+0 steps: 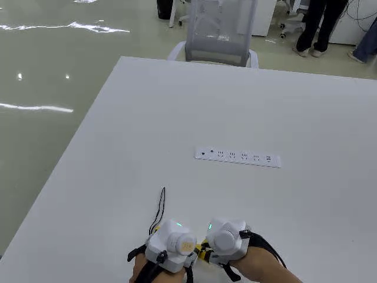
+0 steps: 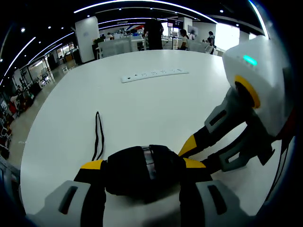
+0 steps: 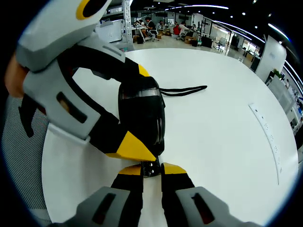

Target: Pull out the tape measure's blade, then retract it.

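The tape (image 2: 139,177) sits low at the near edge of the table (image 1: 235,106), right in front of you. The L gripper (image 2: 143,165) has it squeezed across its black body. Its jaws pinch the case from both sides w/ the yellow tips on it. I think that's so the case can't slide when the blade gets tugged.

The R gripper (image 3: 151,169) comes in from the side. Its jaws are almost pressed together on a small dark bit at the mouth of the case. I take that for the blade tip (image 3: 151,166), but it's tiny & hard to see. No blade is out yet, so the tip is right against the case. I'd say this is the very start: grip made, pull not begun.

The 2 grippers are v. close, bc the tip sits right at the case. To pull, R prob. has to go straight away from L along the table, while L holds firm.

Around it:
- **Strap:** the tape's strap (image 2: 98,135) is a thin black loop lying flat on the table, running from the case toward the far side. I don't think it's in the pull path.
- **Power strip:** a white power strip (image 1: 237,157) lies mid table, well apart.
- **Farther off:** a chair (image 1: 218,35) stands at the far edge, & people's legs (image 1: 315,26) are on the floor beyond.

Nothing looks to block you. One risk: the tip is small, so it could slip out of R's jaws. On the way back, go slow so the blade doesn't snap in.
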`<action>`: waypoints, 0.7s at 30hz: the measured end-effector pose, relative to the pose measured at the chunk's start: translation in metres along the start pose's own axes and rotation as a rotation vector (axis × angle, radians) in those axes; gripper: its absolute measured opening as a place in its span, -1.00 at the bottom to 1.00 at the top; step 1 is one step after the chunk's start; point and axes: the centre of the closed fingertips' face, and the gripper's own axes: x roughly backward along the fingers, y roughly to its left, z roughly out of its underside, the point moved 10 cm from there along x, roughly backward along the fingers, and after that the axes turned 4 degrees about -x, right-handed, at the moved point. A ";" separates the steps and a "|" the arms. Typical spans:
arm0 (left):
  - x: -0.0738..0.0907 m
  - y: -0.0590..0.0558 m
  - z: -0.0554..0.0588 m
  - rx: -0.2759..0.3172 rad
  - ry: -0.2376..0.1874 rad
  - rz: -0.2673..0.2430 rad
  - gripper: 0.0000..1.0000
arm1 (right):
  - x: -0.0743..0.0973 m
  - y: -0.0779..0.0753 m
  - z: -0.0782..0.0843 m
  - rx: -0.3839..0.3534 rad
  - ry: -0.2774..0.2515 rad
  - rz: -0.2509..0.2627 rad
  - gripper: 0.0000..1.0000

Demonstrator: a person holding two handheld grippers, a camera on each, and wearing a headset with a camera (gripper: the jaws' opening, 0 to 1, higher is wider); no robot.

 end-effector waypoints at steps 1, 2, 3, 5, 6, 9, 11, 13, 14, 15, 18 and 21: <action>0.000 0.000 0.000 0.000 0.000 0.001 0.19 | 0.000 0.000 0.000 -0.003 -0.002 -0.001 -0.77; 0.000 0.000 0.000 0.000 0.000 0.001 0.19 | 0.001 0.001 -0.001 -0.006 -0.005 -0.001 -0.77; 0.000 0.000 0.000 0.000 0.000 0.001 0.19 | 0.001 0.001 -0.001 -0.012 -0.006 -0.001 -0.77; 0.000 0.000 0.000 -0.001 -0.001 0.001 0.19 | 0.001 0.001 -0.002 -0.015 -0.008 -0.004 -0.77; 0.000 0.001 0.000 0.000 -0.002 0.002 0.19 | 0.000 0.001 -0.002 -0.016 -0.006 -0.005 -0.77; 0.000 0.001 0.000 -0.001 -0.003 0.003 0.19 | -0.001 0.001 -0.002 -0.021 -0.009 -0.006 -0.77; 0.000 0.001 0.000 -0.001 -0.002 0.003 0.19 | -0.001 0.001 -0.003 -0.025 -0.010 -0.008 -0.77; 0.000 0.001 0.000 0.000 -0.003 0.005 0.19 | -0.001 0.001 -0.003 -0.024 -0.011 -0.009 -0.77; 0.000 0.001 0.000 -0.001 -0.002 0.007 0.19 | -0.002 0.001 -0.003 -0.026 -0.012 -0.012 -0.77; 0.000 0.001 0.000 -0.003 -0.001 0.009 0.19 | -0.003 0.001 -0.003 -0.034 -0.015 -0.018 -0.76; 0.000 0.001 0.000 -0.004 -0.002 0.009 0.19 | -0.003 0.000 -0.003 -0.032 -0.021 -0.028 -0.76; 0.000 0.001 0.000 -0.004 -0.002 0.010 0.19 | -0.004 0.000 -0.003 -0.027 -0.021 -0.030 -0.76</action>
